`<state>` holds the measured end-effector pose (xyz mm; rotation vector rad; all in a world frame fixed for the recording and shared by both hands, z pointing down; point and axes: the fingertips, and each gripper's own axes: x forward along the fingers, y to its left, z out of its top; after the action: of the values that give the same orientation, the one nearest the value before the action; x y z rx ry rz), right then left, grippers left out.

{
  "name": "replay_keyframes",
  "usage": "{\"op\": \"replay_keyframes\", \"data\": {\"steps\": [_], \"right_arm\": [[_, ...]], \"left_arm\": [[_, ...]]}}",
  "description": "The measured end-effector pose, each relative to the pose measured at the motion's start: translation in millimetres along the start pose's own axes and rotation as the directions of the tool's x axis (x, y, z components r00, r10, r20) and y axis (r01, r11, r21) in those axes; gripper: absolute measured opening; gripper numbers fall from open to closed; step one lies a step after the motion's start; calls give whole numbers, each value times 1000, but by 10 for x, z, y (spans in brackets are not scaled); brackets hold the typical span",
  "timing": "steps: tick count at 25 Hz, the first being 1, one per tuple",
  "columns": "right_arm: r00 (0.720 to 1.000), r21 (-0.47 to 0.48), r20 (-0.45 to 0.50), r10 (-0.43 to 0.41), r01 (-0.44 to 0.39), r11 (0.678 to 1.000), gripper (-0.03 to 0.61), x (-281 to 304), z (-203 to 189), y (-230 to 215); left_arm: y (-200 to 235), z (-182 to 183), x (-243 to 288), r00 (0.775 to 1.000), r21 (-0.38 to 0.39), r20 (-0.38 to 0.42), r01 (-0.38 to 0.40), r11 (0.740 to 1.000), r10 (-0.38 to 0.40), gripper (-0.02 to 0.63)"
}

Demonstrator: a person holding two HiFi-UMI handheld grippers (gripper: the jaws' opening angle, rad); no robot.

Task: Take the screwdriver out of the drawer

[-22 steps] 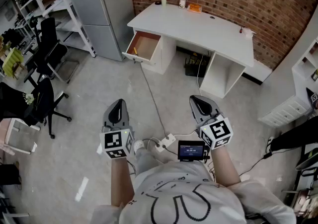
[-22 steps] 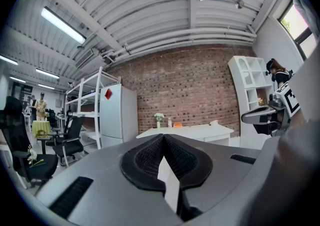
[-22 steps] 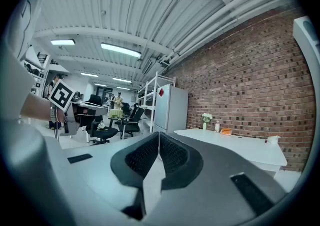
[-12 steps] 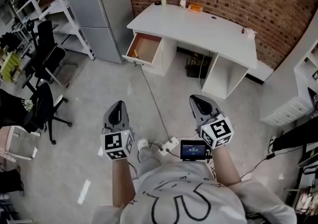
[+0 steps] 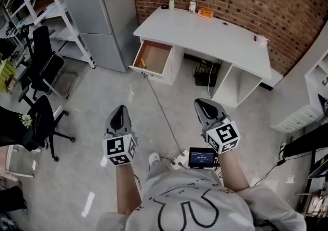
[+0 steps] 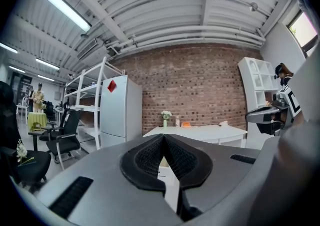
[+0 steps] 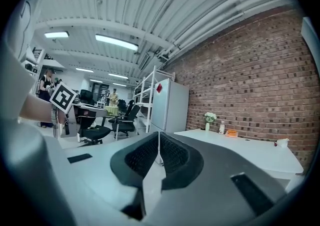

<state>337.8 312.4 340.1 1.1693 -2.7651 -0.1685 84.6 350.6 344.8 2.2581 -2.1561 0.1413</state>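
Observation:
Far ahead in the head view, the white desk (image 5: 205,33) has its left drawer (image 5: 153,57) pulled open. A small yellow-handled screwdriver (image 5: 143,63) lies inside on the wooden bottom. My left gripper (image 5: 120,118) and right gripper (image 5: 206,108) hang over the floor, well short of the desk, both shut with nothing between the jaws. The left gripper view shows its gripper (image 6: 163,140) with jaws closed and the desk (image 6: 200,132) in the distance. In the right gripper view that gripper (image 7: 159,139) is also closed, the desk (image 7: 235,147) to its right.
A grey fridge (image 5: 97,9) stands left of the desk, with white shelving (image 5: 36,4) and black office chairs (image 5: 43,61) further left. Cables and a power strip (image 5: 180,159) lie on the floor by my feet. A vase (image 5: 171,0), bottle and orange item sit on the desk.
The desk and open drawer have drawn slightly nearer and lower in the head view as the person walks forward. Both grippers keep their pose and stay shut.

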Motion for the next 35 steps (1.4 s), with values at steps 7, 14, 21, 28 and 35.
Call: {"op": "replay_keyframes", "data": {"steps": [7,14,21,28,35], "right_arm": [[1000,0,-19,-18,18,1000,23,804,136,124],[999,7,-40,-29,30,1000,23,1494,224,363],[996,-70,-84,18,-24,997,23,1809,208,490],[996,-60,-90,7,-13,998,23,1992,219,343],[996,-30,-87,31,-33,999,23,2396,150,148]], "left_arm": [[706,1,476,1000,-19,-9,11,1000,-11,11],[1329,-25,824,998,-19,-31,48,999,-48,11],[1614,-130,1035,998,-54,-26,50,997,-52,11],[1619,-196,1247,997,-63,-39,70,996,-72,11],[1716,-84,1666,996,-32,-43,72,997,-73,11]]}}
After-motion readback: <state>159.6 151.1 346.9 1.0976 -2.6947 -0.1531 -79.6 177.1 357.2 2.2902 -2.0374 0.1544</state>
